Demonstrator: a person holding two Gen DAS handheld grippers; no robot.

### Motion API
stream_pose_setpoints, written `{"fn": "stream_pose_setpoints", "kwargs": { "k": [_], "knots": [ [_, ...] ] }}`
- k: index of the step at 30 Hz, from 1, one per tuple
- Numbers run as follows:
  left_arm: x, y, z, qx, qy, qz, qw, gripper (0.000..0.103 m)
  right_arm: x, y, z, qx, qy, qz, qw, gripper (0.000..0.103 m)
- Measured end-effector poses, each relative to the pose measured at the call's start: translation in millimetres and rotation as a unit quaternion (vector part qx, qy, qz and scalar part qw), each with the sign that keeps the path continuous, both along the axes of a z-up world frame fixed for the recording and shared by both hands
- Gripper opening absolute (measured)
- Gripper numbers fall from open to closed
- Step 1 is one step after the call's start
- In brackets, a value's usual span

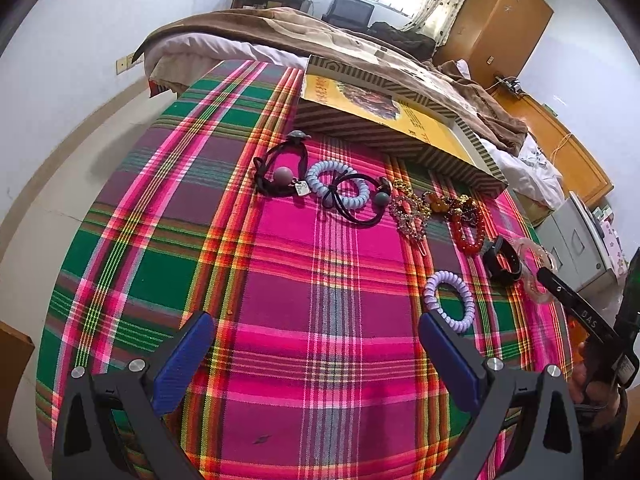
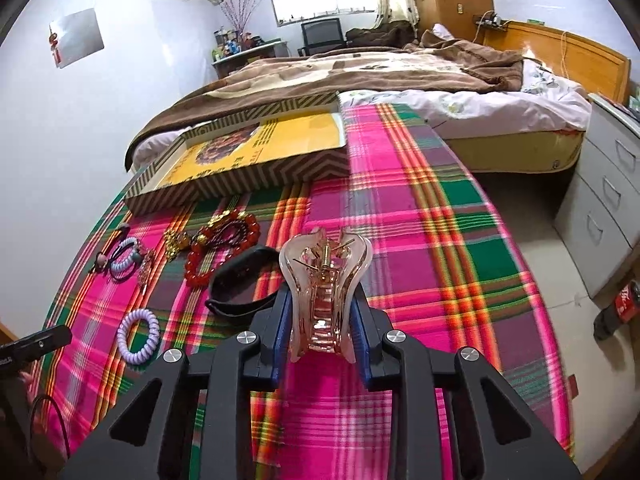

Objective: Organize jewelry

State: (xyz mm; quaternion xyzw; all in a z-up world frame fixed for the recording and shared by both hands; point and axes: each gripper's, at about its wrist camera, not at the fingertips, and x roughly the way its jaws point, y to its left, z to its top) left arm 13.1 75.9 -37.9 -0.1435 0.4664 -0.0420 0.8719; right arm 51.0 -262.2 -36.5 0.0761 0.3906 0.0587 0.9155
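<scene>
The right gripper (image 2: 322, 334) pinches a clear hair claw (image 2: 325, 280); the left gripper (image 1: 316, 344) hangs spread, empty.

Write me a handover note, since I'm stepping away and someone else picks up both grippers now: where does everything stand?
Right gripper: shut on the clear pink hair claw, just above the plaid cloth.
Left gripper: open, nothing in it, over the cloth near the purple coil hair tie.
Laid out on the cloth: black hair ties, blue coil hair tie, rhinestone clip, red bead bracelets, black wristband.
Done: nothing seen in the striped box.
Left: the claw, then all the rest.
</scene>
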Motion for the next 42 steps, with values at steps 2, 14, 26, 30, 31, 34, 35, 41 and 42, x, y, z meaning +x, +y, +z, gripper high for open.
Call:
{"fn": "stream_pose_setpoints", "kwargs": {
  "k": [2, 14, 26, 30, 31, 34, 35, 41, 42],
  "knots": [
    [1, -1, 0, -0.001, 0.001, -0.003, 1.0, 0.103, -3, -4, 3, -0.005, -0.006, -0.005, 1.0, 0.028],
    [27, -43, 6, 0.006, -0.008, -0.093, 0.9957, 0.103, -24, -21, 16, -0.004, -0.031, 0.003, 1.0, 0.027],
    [48, -87, -8, 0.073, 0.001, -0.131, 0.9887, 0.087, -33, -35, 18, 0.006, -0.035, -0.004, 0.999, 0.027],
    [51, -93, -9, 0.111, 0.003, -0.125, 0.9859, 0.078, -32, -34, 18, 0.011, -0.036, 0.001, 0.999, 0.027],
    [51, -93, -9, 0.116, 0.004, -0.125, 0.9854, 0.077, -32, -34, 18, 0.012, -0.035, 0.003, 0.999, 0.027],
    [50, -94, -10, 0.128, 0.002, -0.125, 0.9839, 0.077, -31, -34, 16, 0.014, -0.035, 0.006, 0.999, 0.027],
    [50, -96, -10, 0.134, 0.001, -0.126, 0.983, 0.077, -31, -33, 16, 0.015, -0.034, 0.007, 0.999, 0.027],
    [47, -96, -10, 0.14, -0.007, -0.12, 0.9828, 0.067, -31, -32, 15, 0.016, -0.034, 0.012, 0.999, 0.027],
    [47, -96, -9, 0.14, -0.009, -0.118, 0.983, 0.058, -31, -31, 16, 0.016, -0.034, 0.013, 0.999, 0.027]
  ]
}}
